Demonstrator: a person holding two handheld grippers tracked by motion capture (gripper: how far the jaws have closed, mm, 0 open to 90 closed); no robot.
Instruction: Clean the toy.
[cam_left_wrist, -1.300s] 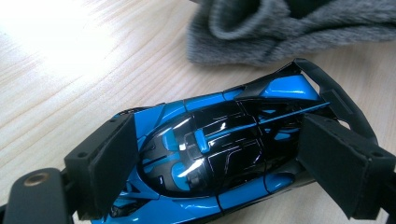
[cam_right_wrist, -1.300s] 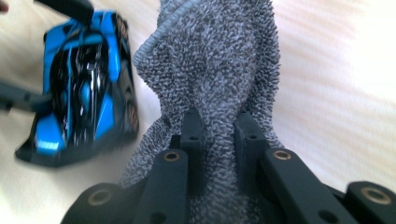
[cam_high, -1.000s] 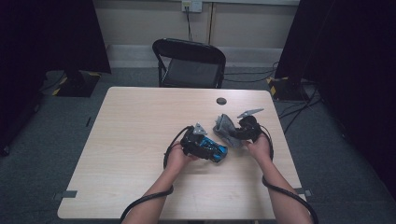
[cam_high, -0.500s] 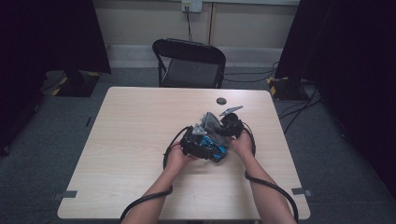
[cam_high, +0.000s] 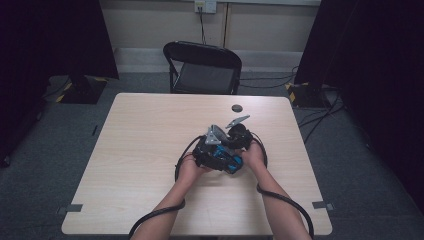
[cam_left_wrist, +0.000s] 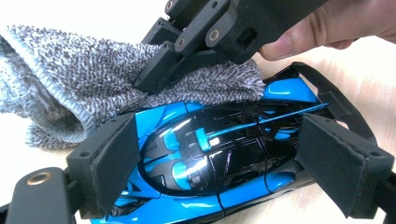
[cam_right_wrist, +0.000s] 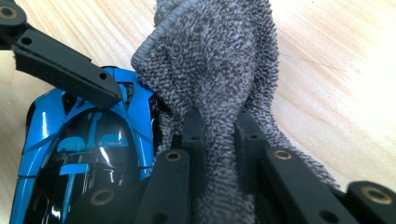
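A blue and black toy car (cam_left_wrist: 219, 158) sits crosswise between the wide-set pads of my left gripper (cam_left_wrist: 224, 163), which is shut on it at both ends. My right gripper (cam_right_wrist: 218, 126) is shut on a bunched grey terry cloth (cam_right_wrist: 219, 60). That cloth (cam_left_wrist: 70, 88) lies against the car's far side, and the right gripper's jaws reach in from above it. In the high view both hands meet at the table's middle, with the car (cam_high: 225, 159) in front and the cloth (cam_high: 216, 135) just behind it.
The light wooden table (cam_high: 140, 150) has bare room to the left and along its front. A small dark round object (cam_high: 236, 108) lies near the far edge. A black folding chair (cam_high: 202, 70) stands behind the table. Cables trail from both grippers off the near edge.
My right gripper has carried the grey cloth leftward and slightly down until it rests against the car. The left gripper and the car have stayed in place.
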